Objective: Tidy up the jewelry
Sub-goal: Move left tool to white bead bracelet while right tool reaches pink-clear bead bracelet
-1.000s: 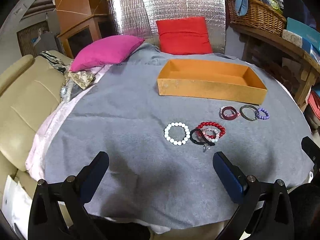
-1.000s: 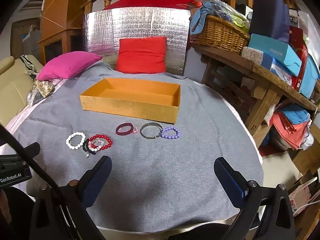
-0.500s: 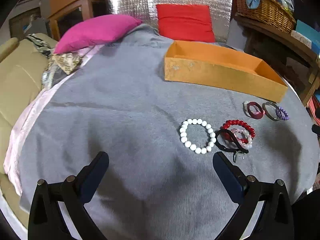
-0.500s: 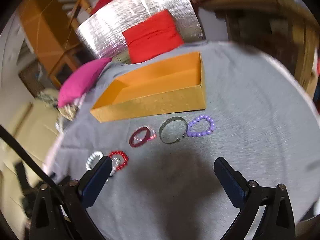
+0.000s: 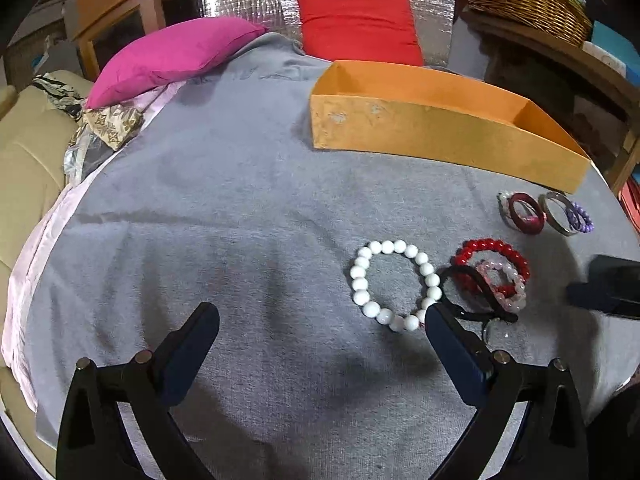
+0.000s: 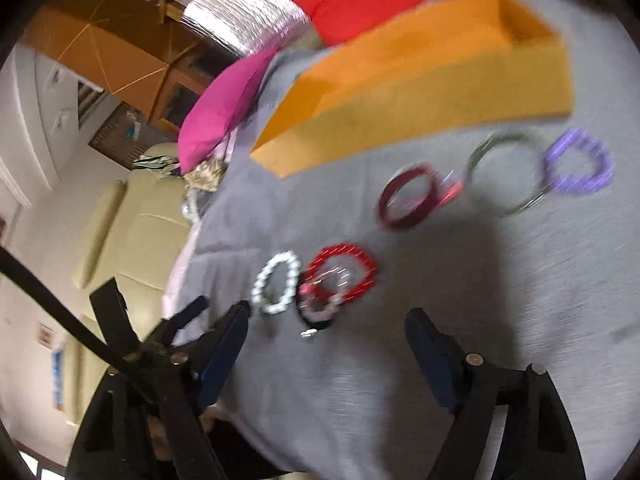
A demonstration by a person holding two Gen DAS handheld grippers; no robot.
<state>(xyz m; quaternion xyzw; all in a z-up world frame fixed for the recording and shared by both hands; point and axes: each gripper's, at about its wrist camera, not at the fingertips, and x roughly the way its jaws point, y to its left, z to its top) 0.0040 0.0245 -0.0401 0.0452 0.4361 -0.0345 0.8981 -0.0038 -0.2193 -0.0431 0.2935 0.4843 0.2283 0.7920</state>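
Since one second ago the left gripper [image 5: 320,332] has come lower and nearer to the white bead bracelet [image 5: 394,285], so the bracelet now lies just beside its right fingertip. The right gripper [image 6: 326,328] has rolled to one side and come forward toward the red bead bracelet [image 6: 343,274]; its view is now blurred, probably from fast motion. Both grippers' jaws are wide apart, holding nothing.

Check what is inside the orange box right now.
The orange box shows only bare inner walls in both views; no jewelry is visible inside. Its near wall hides most of the floor. The white bead bracelet and the other bracelets lie on the grey cloth.
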